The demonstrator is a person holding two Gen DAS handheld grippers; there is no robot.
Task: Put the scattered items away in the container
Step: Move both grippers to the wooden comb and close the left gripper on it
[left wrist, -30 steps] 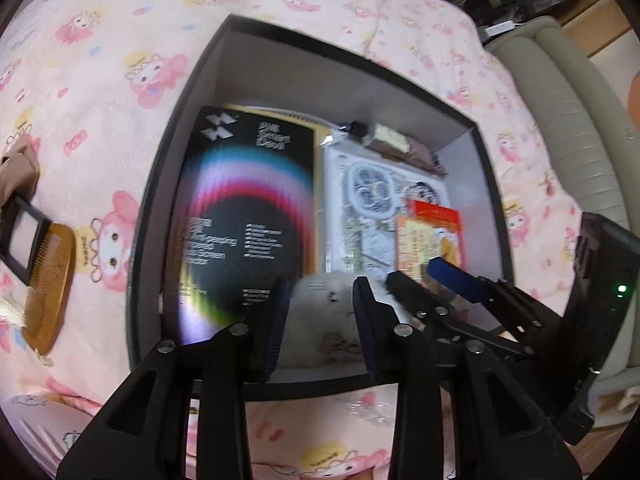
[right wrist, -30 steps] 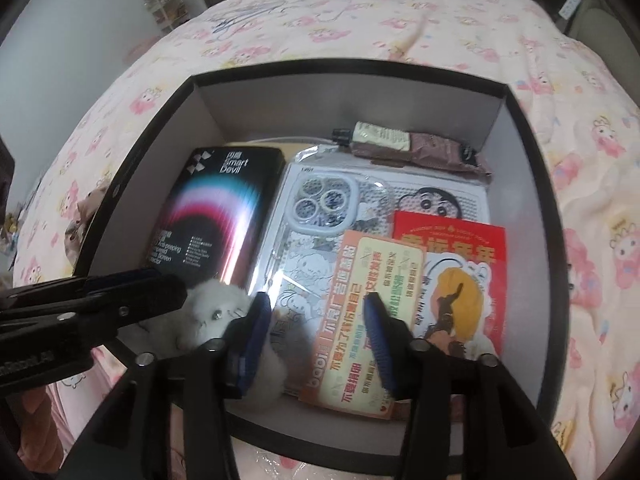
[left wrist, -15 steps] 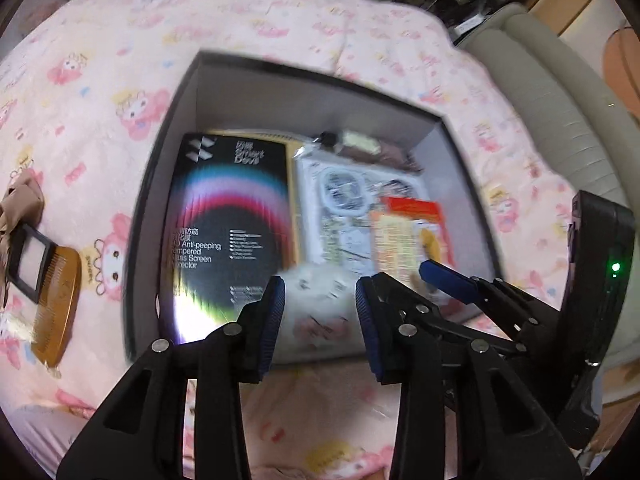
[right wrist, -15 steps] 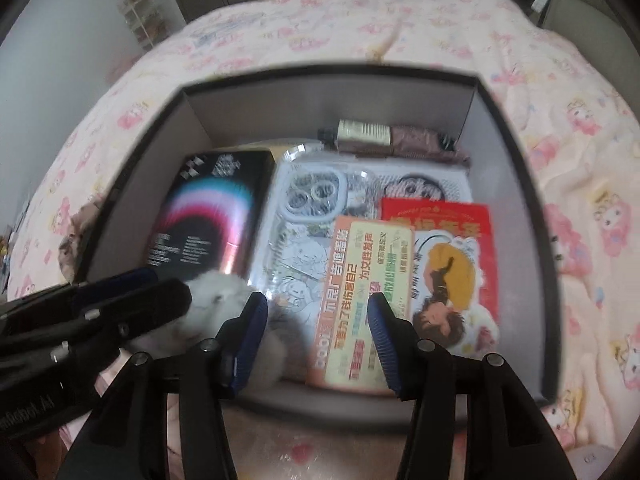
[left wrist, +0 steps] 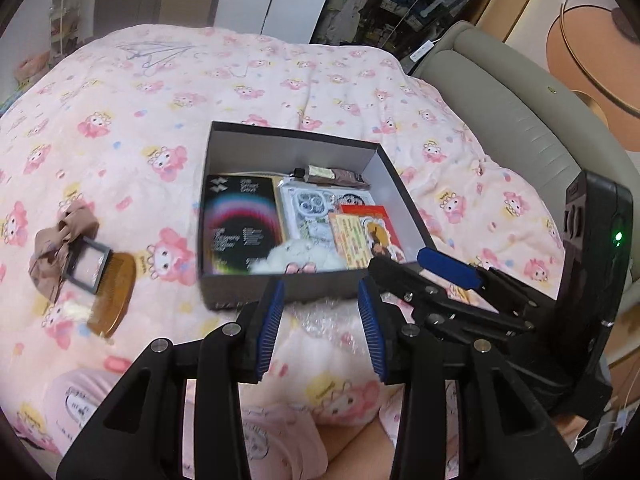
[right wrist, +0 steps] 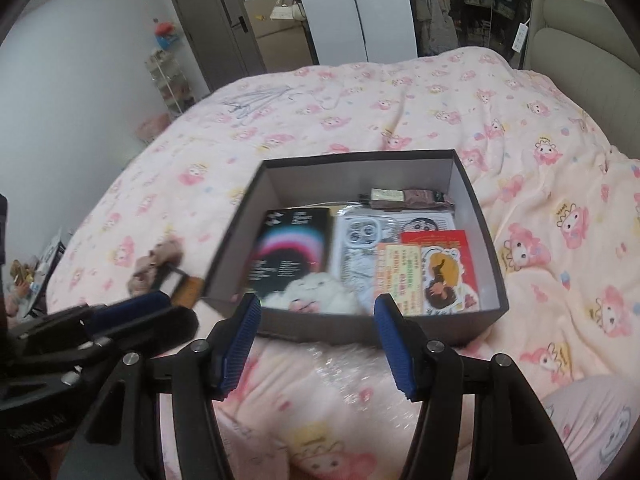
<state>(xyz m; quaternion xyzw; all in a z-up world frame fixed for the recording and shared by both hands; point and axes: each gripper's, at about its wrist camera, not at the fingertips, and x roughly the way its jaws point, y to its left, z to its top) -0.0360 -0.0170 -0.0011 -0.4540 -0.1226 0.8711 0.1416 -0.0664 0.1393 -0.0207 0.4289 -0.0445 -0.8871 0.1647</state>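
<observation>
Left wrist view: the dark cardboard box (left wrist: 224, 208) sits on the pink cartoon-print blanket (left wrist: 280, 80). Inside, a black screen-protector package (left wrist: 238, 224) lies flat against the box's left wall, its long axis running from near wall to far wall. Right of it lies a clear phone case (left wrist: 306, 210), then a red card (left wrist: 370, 224) and an orange leaflet (left wrist: 352, 240). A brown tube (left wrist: 334, 175) lies crosswise along the far wall. A white plush toy (left wrist: 298, 258) rests against the near wall. Left of the box, outside it, a wooden comb (left wrist: 114, 296), a small framed mirror (left wrist: 88, 266) and a brown scrunchie (left wrist: 60, 248) lie touching. The left gripper (left wrist: 322, 312) hangs before the box's near wall, jaws spread and empty.

Right wrist view: the same box (right wrist: 468, 184) holds the same package (right wrist: 292, 252), case (right wrist: 360, 248), card (right wrist: 440, 252), leaflet (right wrist: 396, 276), tube (right wrist: 404, 196) and plush (right wrist: 316, 296). The right gripper (right wrist: 316, 336) hovers at the near wall, jaws wide apart, gripping nothing.
</observation>
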